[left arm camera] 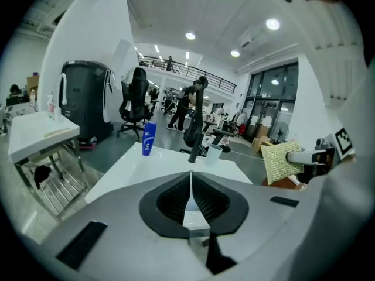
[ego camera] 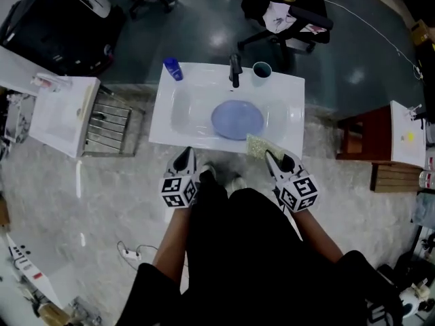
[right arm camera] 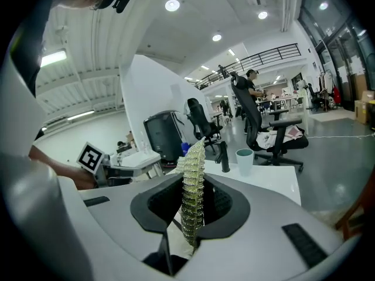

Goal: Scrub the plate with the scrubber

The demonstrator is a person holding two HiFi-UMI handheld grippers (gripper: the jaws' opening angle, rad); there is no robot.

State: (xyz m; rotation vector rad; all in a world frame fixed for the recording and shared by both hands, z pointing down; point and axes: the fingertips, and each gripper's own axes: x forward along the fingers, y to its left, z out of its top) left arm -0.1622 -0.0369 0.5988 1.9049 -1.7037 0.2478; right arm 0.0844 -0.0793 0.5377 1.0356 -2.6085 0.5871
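A round blue plate lies in the white sink basin in front of me. My right gripper hovers at the basin's near right rim, shut on a yellow-green scrubber. That scrubber stands upright, edge-on, between the right gripper's jaws. My left gripper is at the near left rim, just outside the basin. The left gripper has its jaws shut together with nothing between them. From the left gripper view the scrubber shows off to the right.
At the sink's back edge stand a blue bottle, a black faucet and a teal cup. A white side table with a metal rack is at the left, a wooden stool at the right, office chairs behind.
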